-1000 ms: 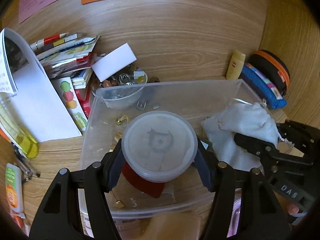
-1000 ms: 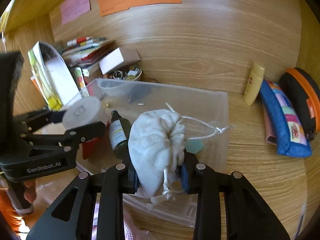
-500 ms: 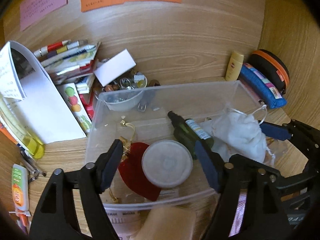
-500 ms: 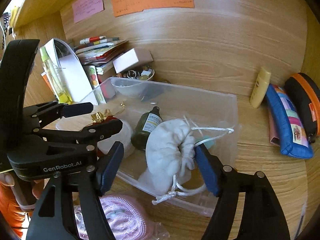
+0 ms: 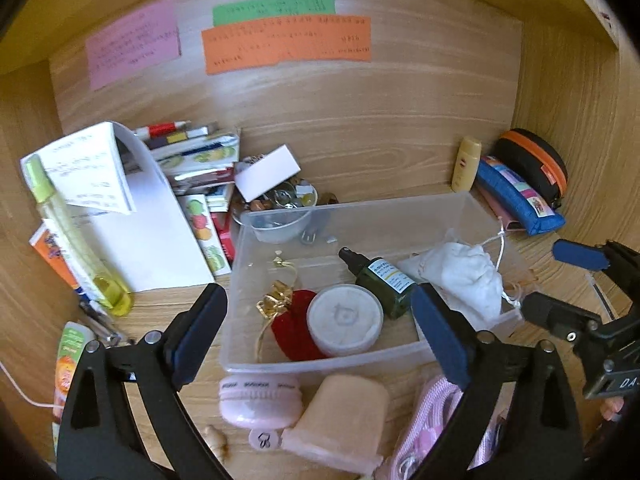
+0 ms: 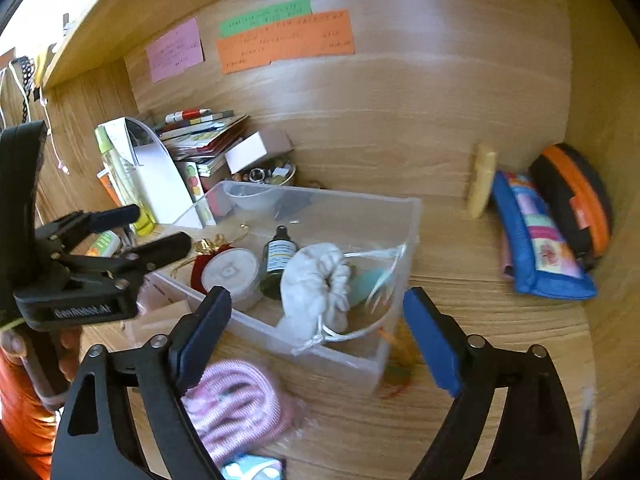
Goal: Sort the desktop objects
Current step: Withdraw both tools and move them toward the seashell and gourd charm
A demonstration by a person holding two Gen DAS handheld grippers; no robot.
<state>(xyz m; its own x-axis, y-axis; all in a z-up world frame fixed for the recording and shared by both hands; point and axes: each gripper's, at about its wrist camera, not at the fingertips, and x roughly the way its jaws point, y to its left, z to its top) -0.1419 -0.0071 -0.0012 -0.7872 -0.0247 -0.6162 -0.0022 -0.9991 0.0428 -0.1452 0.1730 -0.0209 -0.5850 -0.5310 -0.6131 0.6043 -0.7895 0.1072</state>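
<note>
A clear plastic bin (image 5: 320, 364) stands on the wooden desk. Inside it lie a round white lidded jar (image 5: 344, 318) on a red pouch (image 5: 292, 332), a dark green bottle (image 5: 380, 280) and a white drawstring bag (image 5: 464, 276). My left gripper (image 5: 318, 294) hovers above the bin's near left side. Its jaws are opening wide and touch nothing. My right gripper (image 6: 318, 296) hangs above the near right corner over the white bag (image 6: 316, 288). Its jaws are opening too, with no pad on the bag. Each gripper shows in the other's view, the right gripper (image 5: 554, 282) and the left gripper (image 6: 158, 226).
In front of the bin lie a pink round case (image 5: 260, 400), a peach pouch (image 5: 344, 420) and a pink knitted item (image 6: 236, 404). Papers, booklets (image 5: 140, 216) and a trinket bowl (image 5: 284, 204) crowd the left. A yellow tube (image 5: 466, 164), blue pencil case (image 5: 516, 196) and black-orange case (image 5: 536, 164) sit back right.
The left gripper let go of the white jar and the right let go of the drawstring bag. Both now lie in the bin. Both grippers opened and drew back and up.
</note>
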